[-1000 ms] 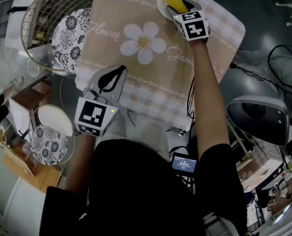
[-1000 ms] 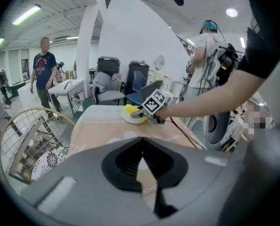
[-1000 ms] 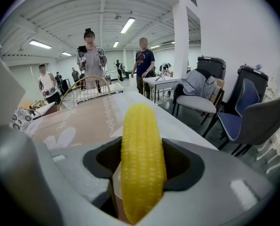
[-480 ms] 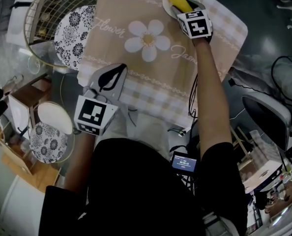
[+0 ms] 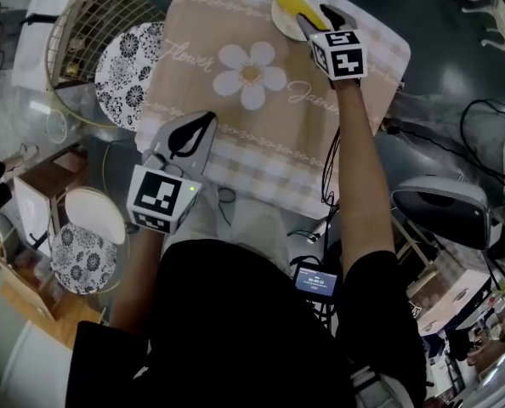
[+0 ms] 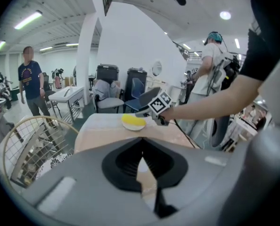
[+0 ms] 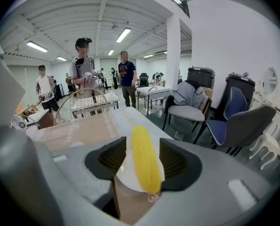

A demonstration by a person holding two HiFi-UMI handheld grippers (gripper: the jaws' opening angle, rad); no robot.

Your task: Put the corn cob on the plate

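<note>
A yellow corn cob [image 5: 290, 0] lies on a small white plate [image 5: 279, 17] at the far edge of the tablecloth. My right gripper [image 5: 314, 17] hovers just above and near it. In the right gripper view the corn cob [image 7: 144, 160] shows between the jaws on the plate [image 7: 125, 177], with a gap on each side. The jaws of my right gripper [image 7: 144, 158] have just been closing a little and the pads touch nothing. My left gripper [image 5: 207, 121] rests shut and empty over the near left of the cloth; its view shows the corn cob [image 6: 133, 120] far ahead.
A beige checked tablecloth [image 5: 251, 109] with a daisy print covers the table. A wire basket [image 5: 70, 19] and a floral dish [image 5: 125, 58] sit at the far left. A floral stool [image 5: 87, 245] and a grey domed device [image 5: 444, 206] flank the person. People and chairs [image 7: 189, 109] stand beyond.
My right gripper has lifted and drawn back slightly from the plate, leaving the corn cob lying on it. My left gripper has hardly moved.
</note>
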